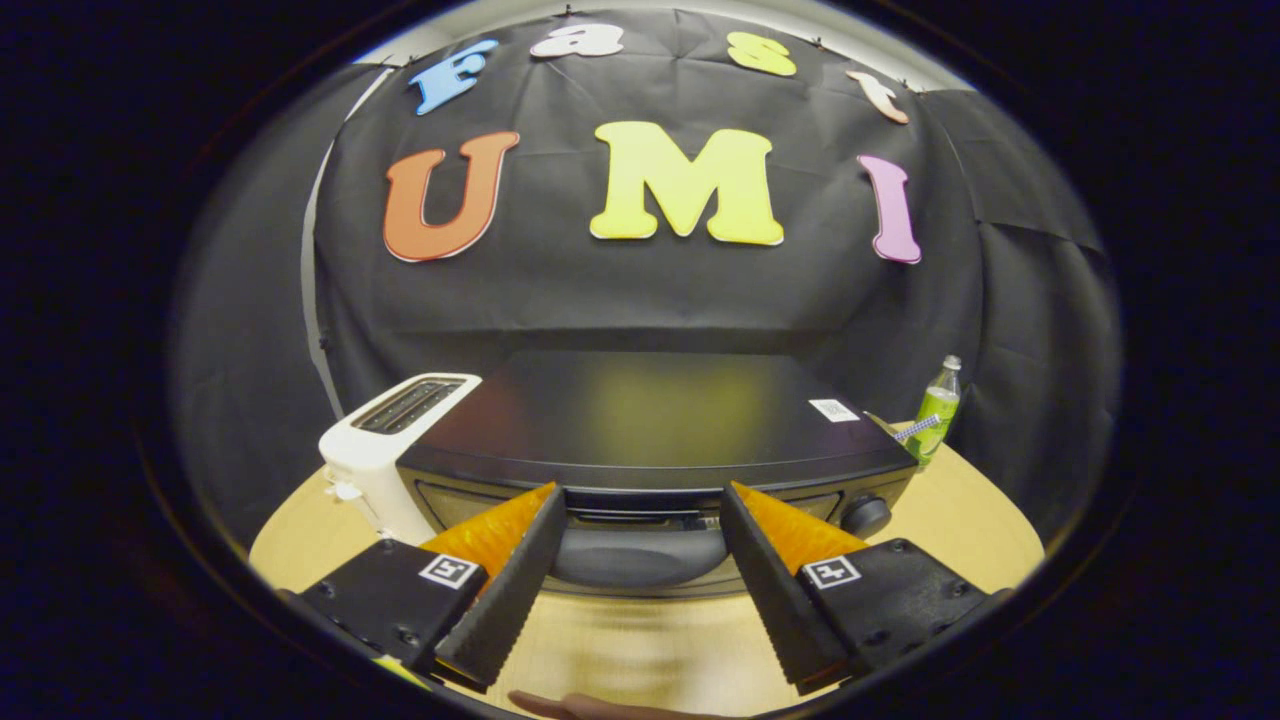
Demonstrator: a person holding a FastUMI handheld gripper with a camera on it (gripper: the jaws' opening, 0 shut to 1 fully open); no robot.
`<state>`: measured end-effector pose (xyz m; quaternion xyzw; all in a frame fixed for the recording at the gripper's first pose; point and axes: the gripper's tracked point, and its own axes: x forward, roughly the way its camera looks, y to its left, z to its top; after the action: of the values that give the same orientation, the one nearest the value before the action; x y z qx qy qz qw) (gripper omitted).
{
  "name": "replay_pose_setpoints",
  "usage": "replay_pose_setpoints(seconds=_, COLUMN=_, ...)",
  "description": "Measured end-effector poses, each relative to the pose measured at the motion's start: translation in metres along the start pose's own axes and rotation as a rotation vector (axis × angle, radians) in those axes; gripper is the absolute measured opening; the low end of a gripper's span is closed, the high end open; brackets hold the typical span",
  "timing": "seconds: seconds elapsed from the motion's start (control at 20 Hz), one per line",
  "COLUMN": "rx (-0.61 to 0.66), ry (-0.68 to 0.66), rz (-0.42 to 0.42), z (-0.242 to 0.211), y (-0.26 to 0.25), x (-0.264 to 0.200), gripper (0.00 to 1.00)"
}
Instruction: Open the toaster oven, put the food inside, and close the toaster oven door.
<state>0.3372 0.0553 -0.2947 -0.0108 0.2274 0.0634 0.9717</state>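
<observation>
Gripper view: the gripper (640,500) has its fingers spread wide and holds nothing. Between the fingertips, just ahead of them, sits the door handle (640,556) of the black oven (650,420), which stands on a wooden table (960,530). The door appears closed, so the opening step seems not yet done. A knob (866,515) sits on the oven front, just beyond the right finger. A white toaster (385,450) stands right beside the oven's left side; whether they touch cannot be told. A green bottle (936,412) stands near the oven's far right corner. A small white sticker (833,410) lies on the oven top. The food cannot be made out. At the near table edge, below the fingers, a sliver of what may be a hand (590,706) shows.

Risks, as judgement: the fingers may close above or below the handle and slip off it; a pull that is too level could drag the whole oven forward or nudge the toaster; the right finger could catch the knob.
</observation>
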Motion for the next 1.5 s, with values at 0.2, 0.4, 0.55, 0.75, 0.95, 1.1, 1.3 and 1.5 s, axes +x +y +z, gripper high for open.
replay_pose_setpoints(seconds=0.2, rx=0.010, ry=0.052, rz=0.043, z=-0.011, y=0.000, x=-0.011, gripper=1.00)
replay_pose_setpoints(seconds=0.4, rx=-0.021, ry=0.077, rz=0.017, z=-0.029, y=0.000, x=-0.036, gripper=1.00)
replay_pose_setpoints(seconds=0.55, rx=-0.020, ry=0.089, rz=-0.007, z=-0.050, y=0.001, x=-0.051, gripper=1.00)
replay_pose_setpoints(seconds=0.75, rx=-0.023, ry=0.096, rz=-0.024, z=-0.077, y=0.002, x=-0.066, gripper=1.00)
replay_pose_setpoints(seconds=0.95, rx=-0.014, ry=0.127, rz=-0.026, z=-0.112, y=0.004, x=-0.076, gripper=1.00)
replay_pose_setpoints(seconds=1.1, rx=0.012, ry=0.192, rz=-0.021, z=-0.143, y=0.003, x=-0.077, gripper=1.00)
replay_pose_setpoints(seconds=1.3, rx=0.073, ry=0.234, rz=-0.019, z=-0.167, y=0.002, x=-0.066, gripper=0.99)
replay_pose_setpoints(seconds=1.5, rx=0.002, ry=0.239, rz=-0.015, z=-0.175, y=0.000, x=-0.074, gripper=0.98)
